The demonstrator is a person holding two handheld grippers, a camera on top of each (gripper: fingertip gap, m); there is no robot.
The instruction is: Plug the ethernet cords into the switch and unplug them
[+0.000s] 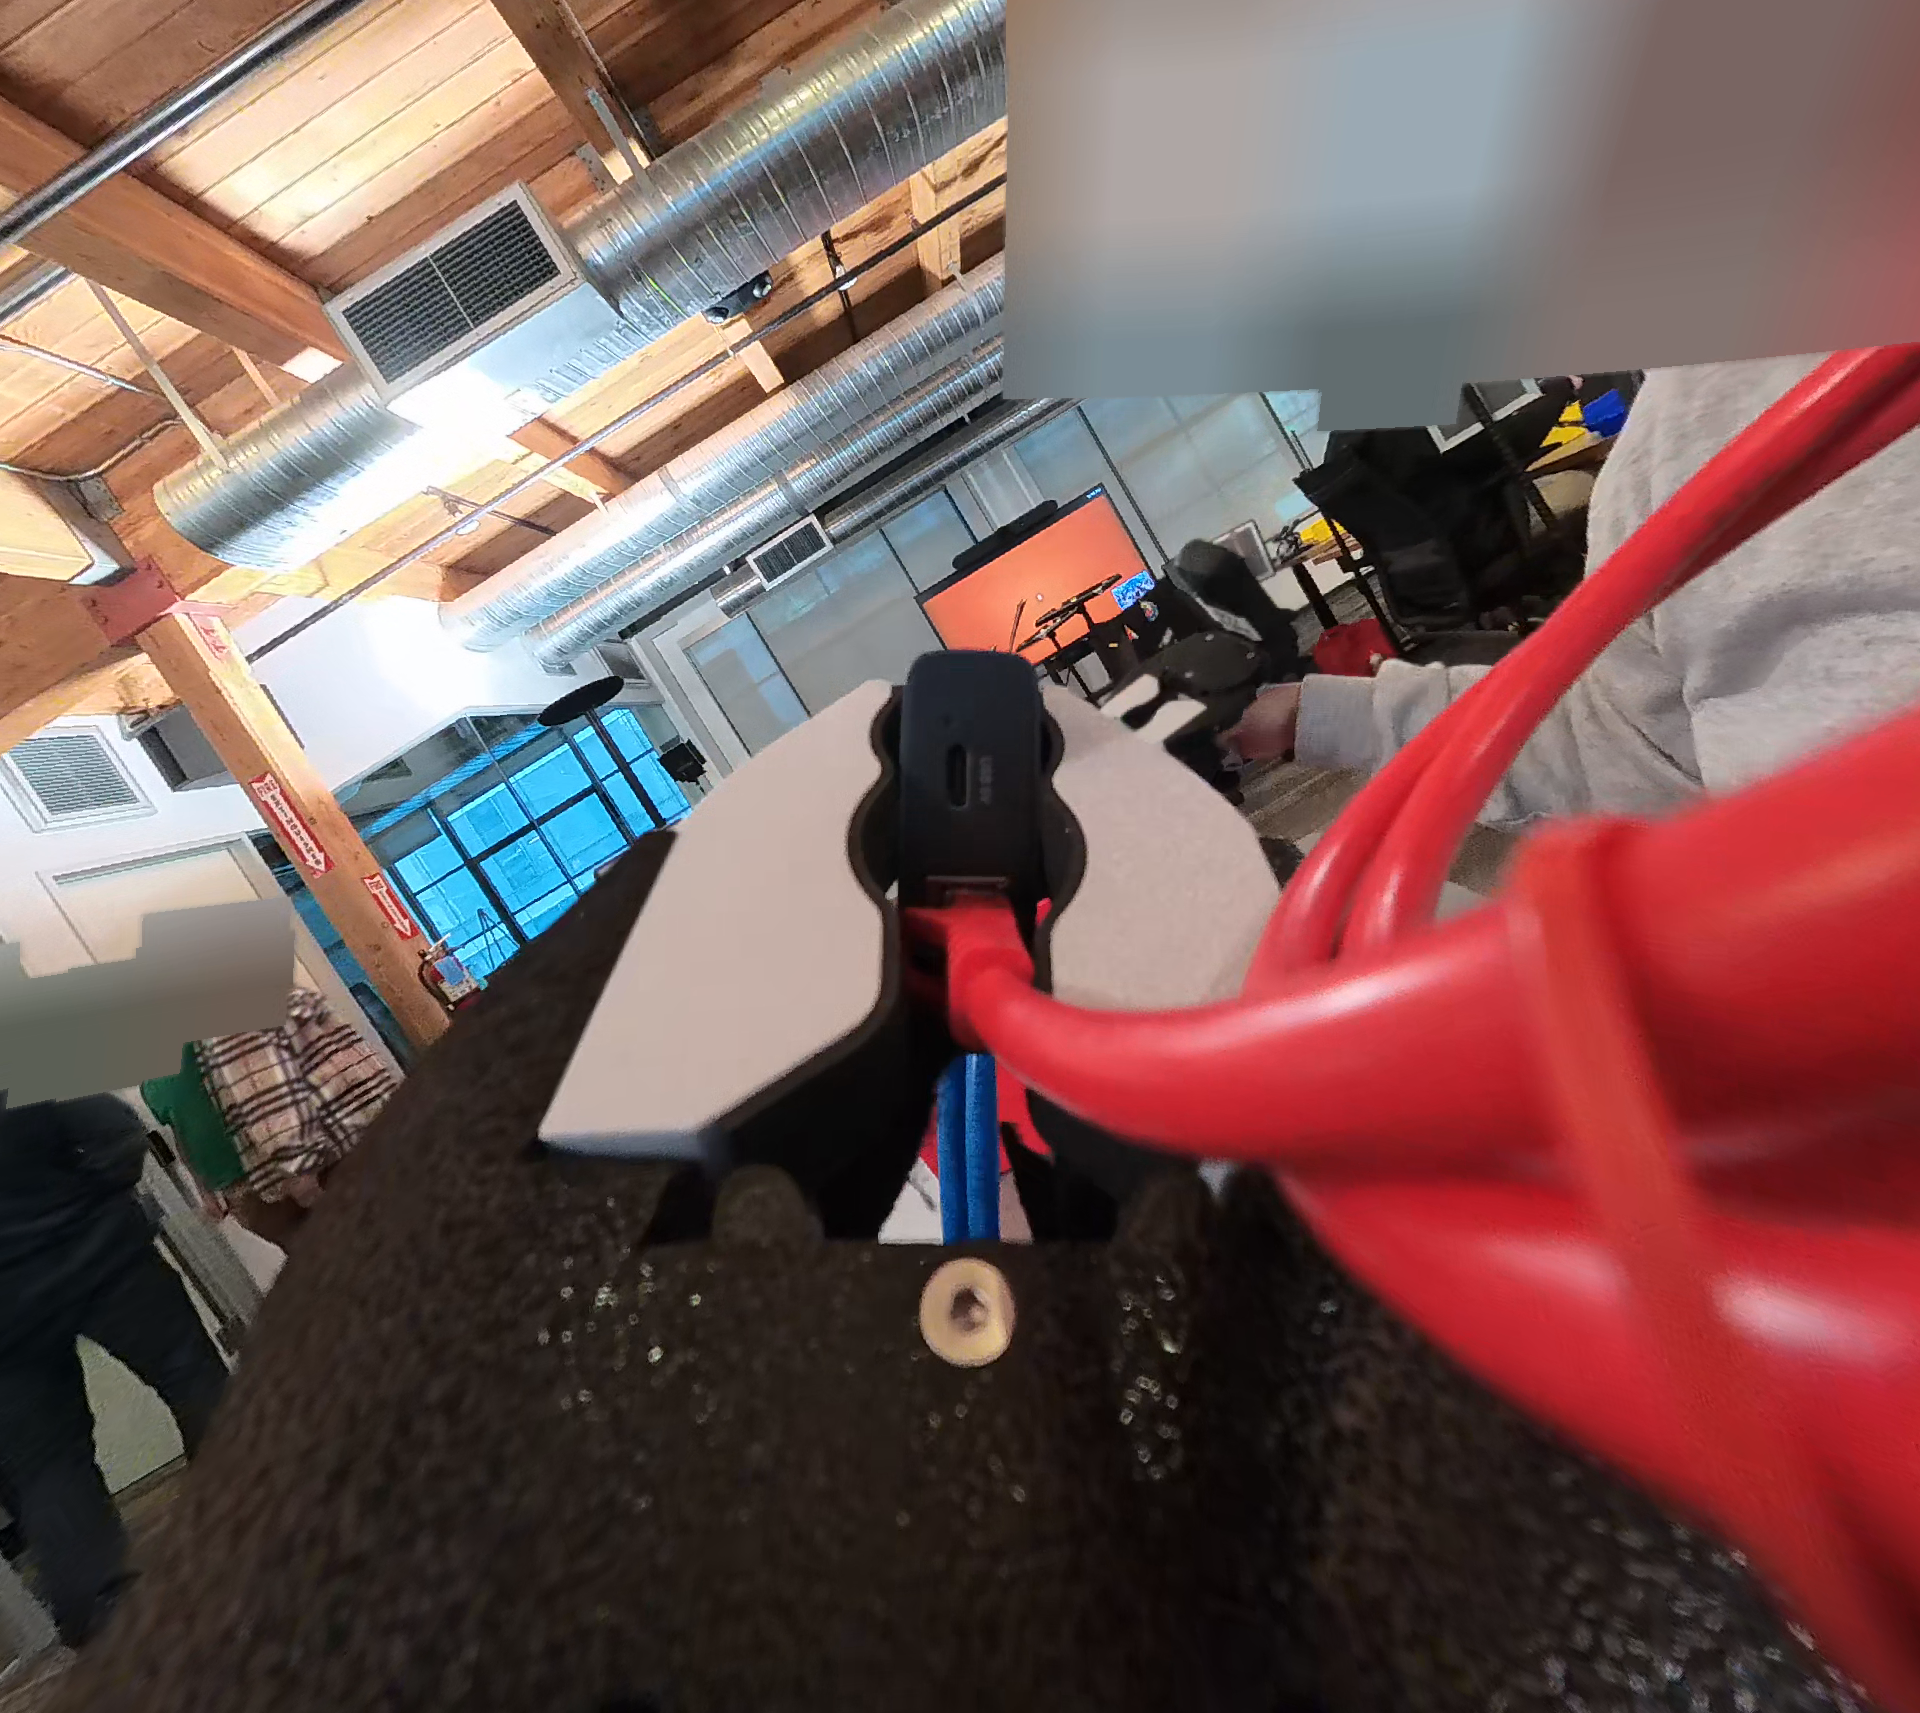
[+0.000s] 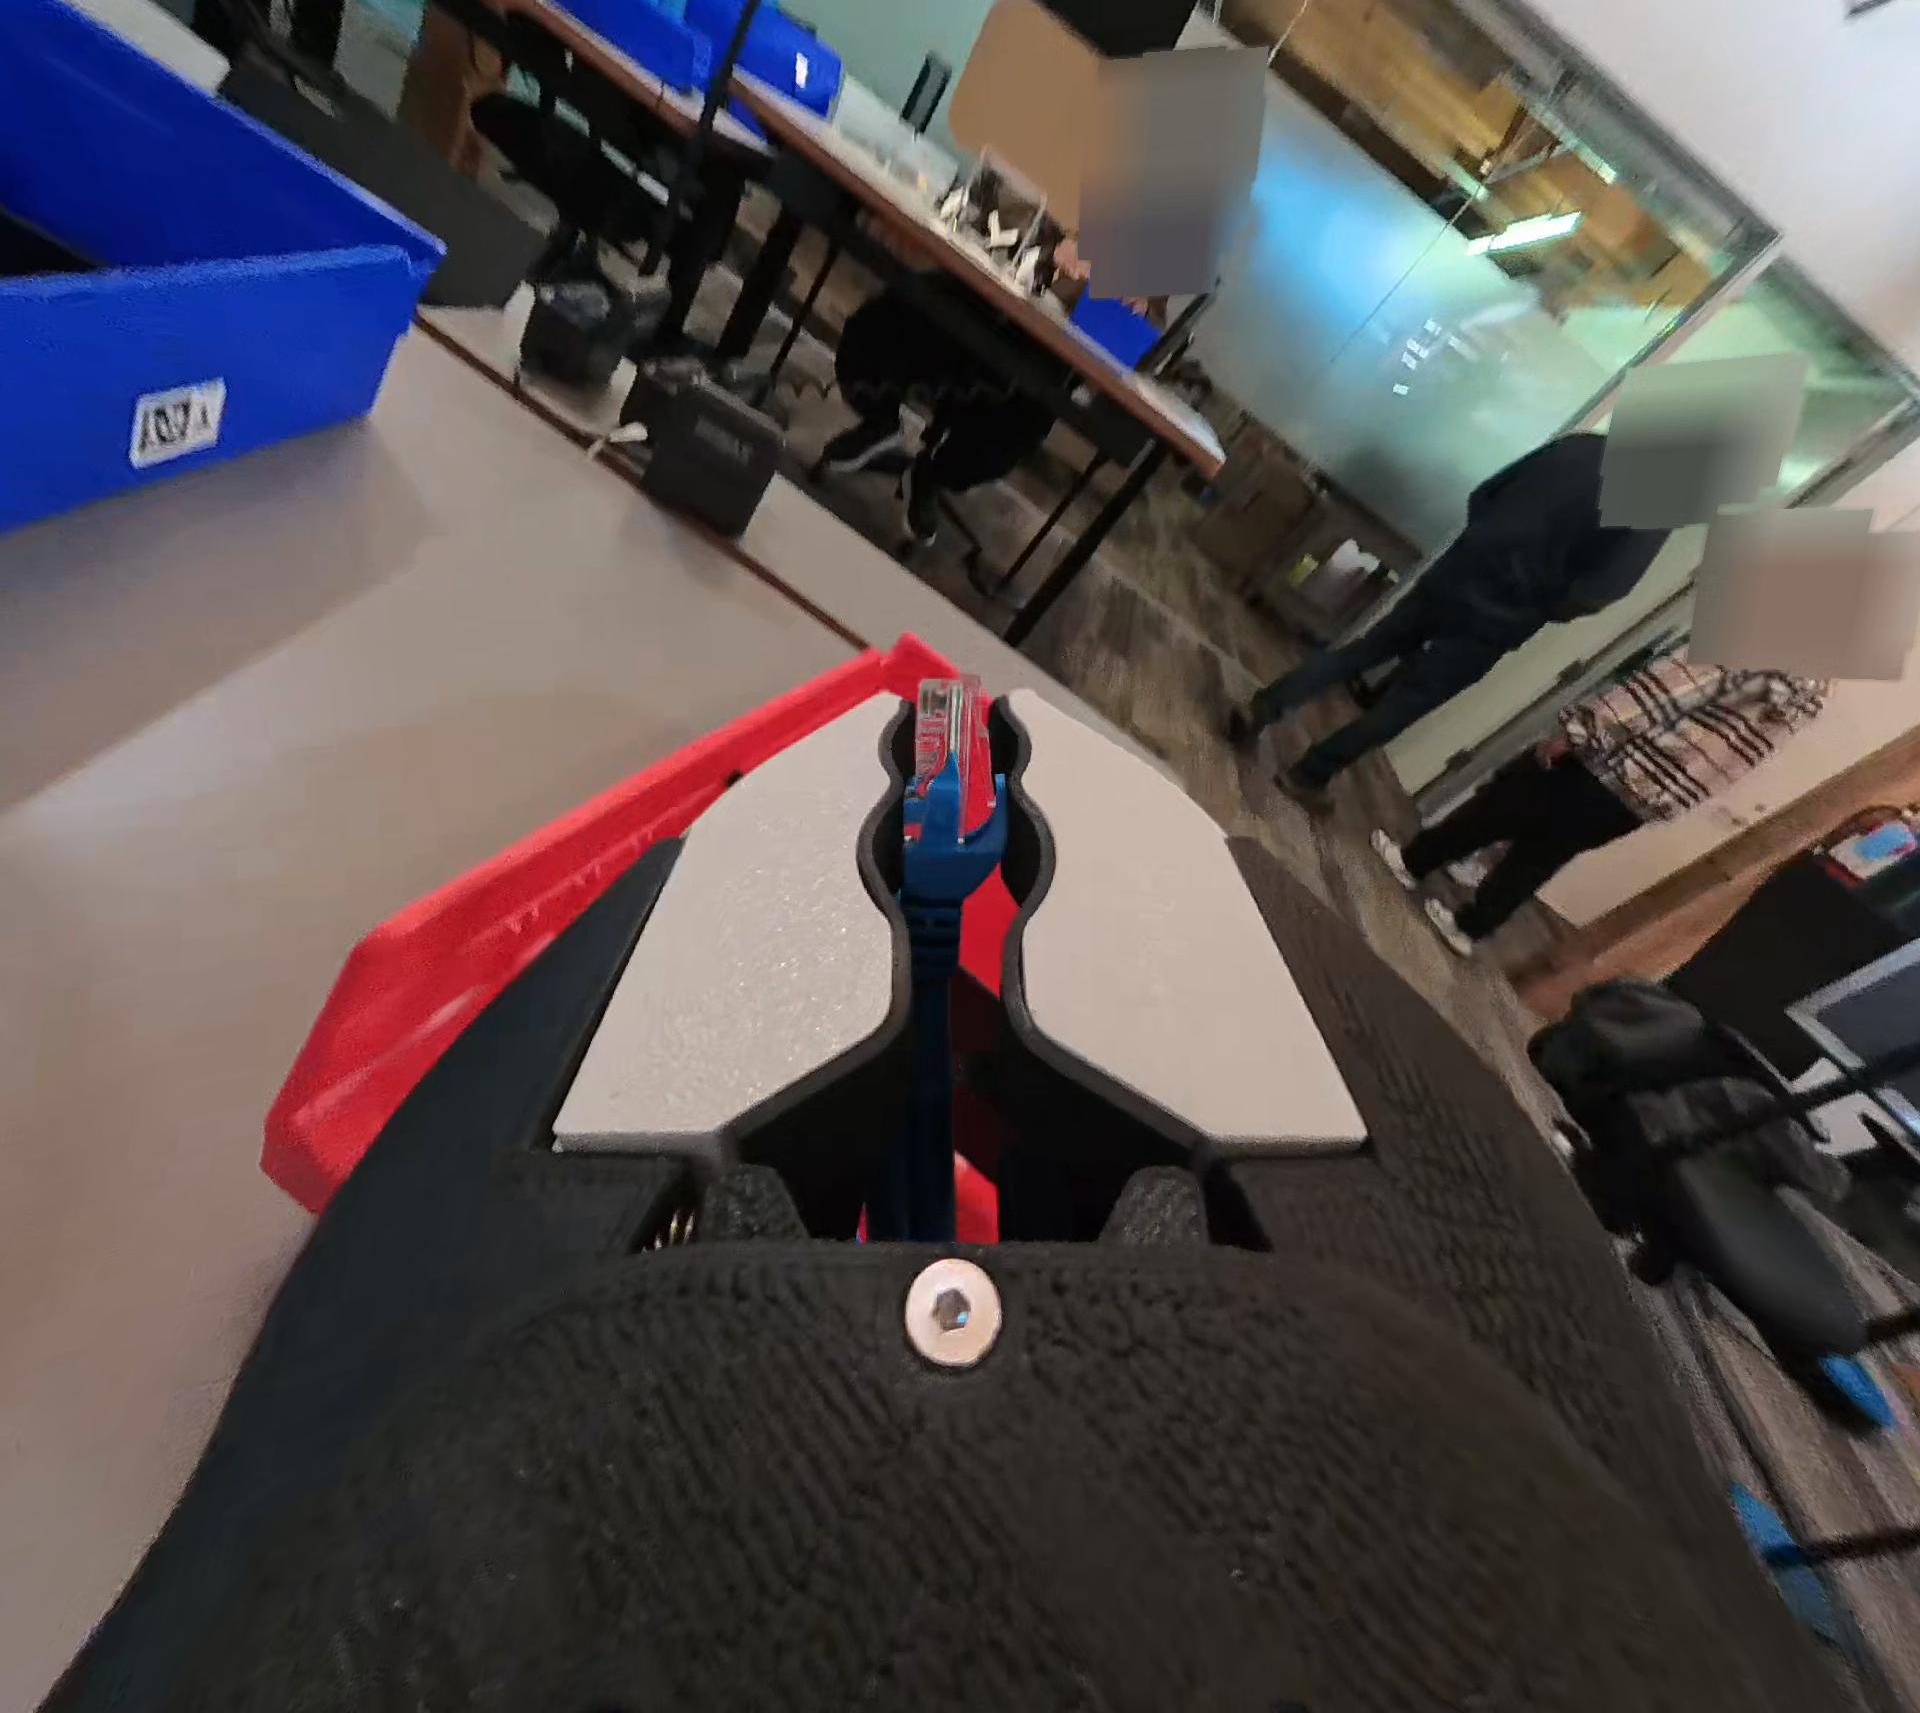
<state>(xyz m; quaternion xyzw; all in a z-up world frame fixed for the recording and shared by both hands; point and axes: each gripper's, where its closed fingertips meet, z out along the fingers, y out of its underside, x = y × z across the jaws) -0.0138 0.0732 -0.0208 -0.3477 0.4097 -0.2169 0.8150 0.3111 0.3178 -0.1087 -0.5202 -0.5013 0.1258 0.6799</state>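
Black, rough-textured plastic forms both tools. The left tool [image 1: 966, 790] is pressed together on a small black adapter [image 1: 968, 770], smooth & rounded, w/ a slot port in its face; printed marks beside the port are too blurred to read. A glossy red cable [image 1: 1164, 1055] is plugged into its near end & loops off to the right. The right tool [image 2: 951, 790] is pinched on a blue cable [image 2: 930, 1040] w/ a clear plug [image 2: 951, 728], above a grey surface [image 2: 312, 728]. A red bin [image 2: 540, 894] lies just beyond; contents hidden. Far left, a blue bin [image 2: 156, 375] bears a white sticker.
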